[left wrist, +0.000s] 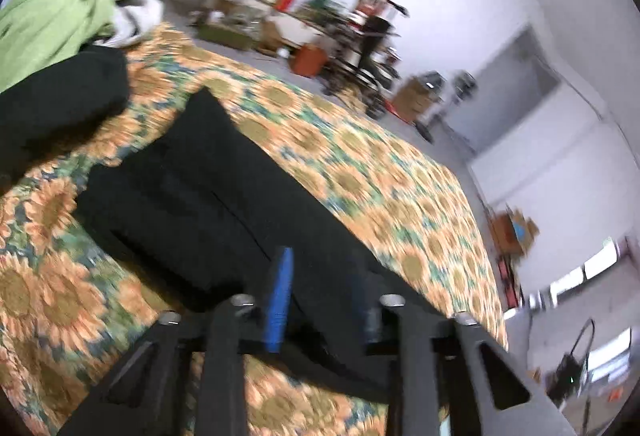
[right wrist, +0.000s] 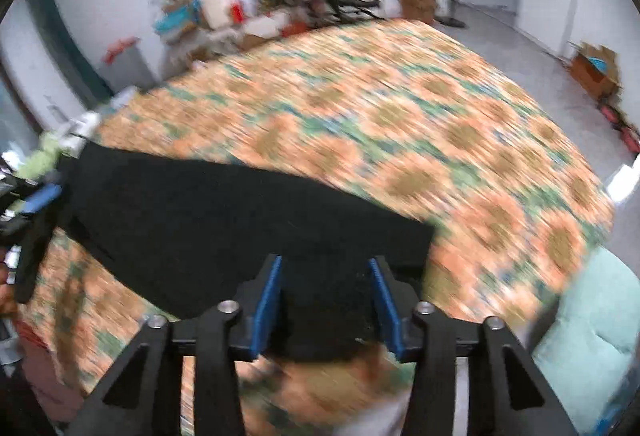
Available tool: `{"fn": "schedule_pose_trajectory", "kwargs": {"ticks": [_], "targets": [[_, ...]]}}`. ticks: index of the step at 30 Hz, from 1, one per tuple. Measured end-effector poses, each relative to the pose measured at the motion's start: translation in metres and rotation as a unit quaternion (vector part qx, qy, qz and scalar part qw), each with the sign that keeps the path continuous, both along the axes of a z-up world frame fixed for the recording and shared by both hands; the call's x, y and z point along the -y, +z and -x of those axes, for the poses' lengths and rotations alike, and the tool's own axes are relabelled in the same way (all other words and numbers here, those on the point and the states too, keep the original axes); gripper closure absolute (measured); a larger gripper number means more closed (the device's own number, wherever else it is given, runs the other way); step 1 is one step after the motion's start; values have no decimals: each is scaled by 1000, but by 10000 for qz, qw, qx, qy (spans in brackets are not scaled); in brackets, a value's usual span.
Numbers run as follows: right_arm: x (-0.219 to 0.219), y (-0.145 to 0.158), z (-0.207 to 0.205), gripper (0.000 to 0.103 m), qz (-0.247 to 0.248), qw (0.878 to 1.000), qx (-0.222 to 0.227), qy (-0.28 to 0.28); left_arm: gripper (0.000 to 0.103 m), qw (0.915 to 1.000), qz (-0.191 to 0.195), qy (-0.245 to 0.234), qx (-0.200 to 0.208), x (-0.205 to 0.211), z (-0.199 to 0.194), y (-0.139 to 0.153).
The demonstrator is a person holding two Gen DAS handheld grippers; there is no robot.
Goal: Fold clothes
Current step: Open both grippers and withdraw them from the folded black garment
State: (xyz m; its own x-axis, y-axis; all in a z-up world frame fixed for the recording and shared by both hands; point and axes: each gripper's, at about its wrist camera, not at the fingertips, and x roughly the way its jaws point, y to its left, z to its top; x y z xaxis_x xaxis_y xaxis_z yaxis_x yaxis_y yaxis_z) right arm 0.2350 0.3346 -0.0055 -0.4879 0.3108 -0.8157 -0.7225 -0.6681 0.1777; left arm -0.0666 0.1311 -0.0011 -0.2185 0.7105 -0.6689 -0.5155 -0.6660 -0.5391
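A black garment [left wrist: 208, 195] lies spread on the sunflower-print bed cover [left wrist: 380, 171]. My left gripper [left wrist: 324, 296] is open over its near edge, blue pads apart, with cloth between them. In the right wrist view the same black garment [right wrist: 224, 211] stretches across the bed cover [right wrist: 400, 123]. My right gripper [right wrist: 326, 300] is open, with the garment's near edge lying between its blue pads [right wrist: 268, 300]. The left gripper [right wrist: 38, 199] shows at the far left end of the garment. Both views are motion-blurred.
A second black garment [left wrist: 60, 103], a green cloth [left wrist: 48, 23] and a white item [left wrist: 132, 11] are piled at the bed's far left. A pale green cushion [right wrist: 592, 336] lies at the right. Boxes and clutter [left wrist: 312, 19] line the far wall.
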Motion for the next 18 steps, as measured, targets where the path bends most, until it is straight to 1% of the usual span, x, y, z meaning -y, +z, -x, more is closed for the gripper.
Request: {"fn": "schedule_pose_trajectory", "kwargs": {"ticks": [1,2,3,4,5,6,7,9,12,13,15,16,18], "targets": [[0,3,16,71,82,9996,-174,196,96,10000,38,11,11,-6,4,-2],[6,4,40,80,140,9985,-273,452,97,10000,93,-35,5,-14,7,-3],[12,6,63,84,196,9966,-370,707,98,9998,158,-137,0,-23,7,-5],[31,9,81,86,210,9942,-443,955,99,9994,230,-275,-3,-33,6,-7],[38,9,95,86,236,9914,-517,1181,99,9987,302,-412,-7,-43,4,-10],[42,8,99,86,293,9882,-597,1383,99,9980,349,-526,91,-51,5,-15],[50,5,121,86,389,9844,-683,1573,99,9970,380,-625,253,-58,8,-22],[54,-10,163,86,542,9797,-777,1767,99,9940,442,-821,577,-72,13,-36],[59,-33,202,86,763,9736,-664,2049,102,9906,388,-938,917,-74,30,-48],[59,-40,206,86,805,9730,-552,2093,102,9899,385,-922,1005,-72,35,-51],[58,-45,206,87,909,9716,-559,2114,102,9909,455,-757,1014,-65,44,-54],[54,-45,197,89,1016,9709,-602,2083,102,9925,546,-671,866,-61,46,-53],[42,-49,183,90,1247,9704,-616,1974,102,9945,846,-460,403,-52,45,-49]]}}
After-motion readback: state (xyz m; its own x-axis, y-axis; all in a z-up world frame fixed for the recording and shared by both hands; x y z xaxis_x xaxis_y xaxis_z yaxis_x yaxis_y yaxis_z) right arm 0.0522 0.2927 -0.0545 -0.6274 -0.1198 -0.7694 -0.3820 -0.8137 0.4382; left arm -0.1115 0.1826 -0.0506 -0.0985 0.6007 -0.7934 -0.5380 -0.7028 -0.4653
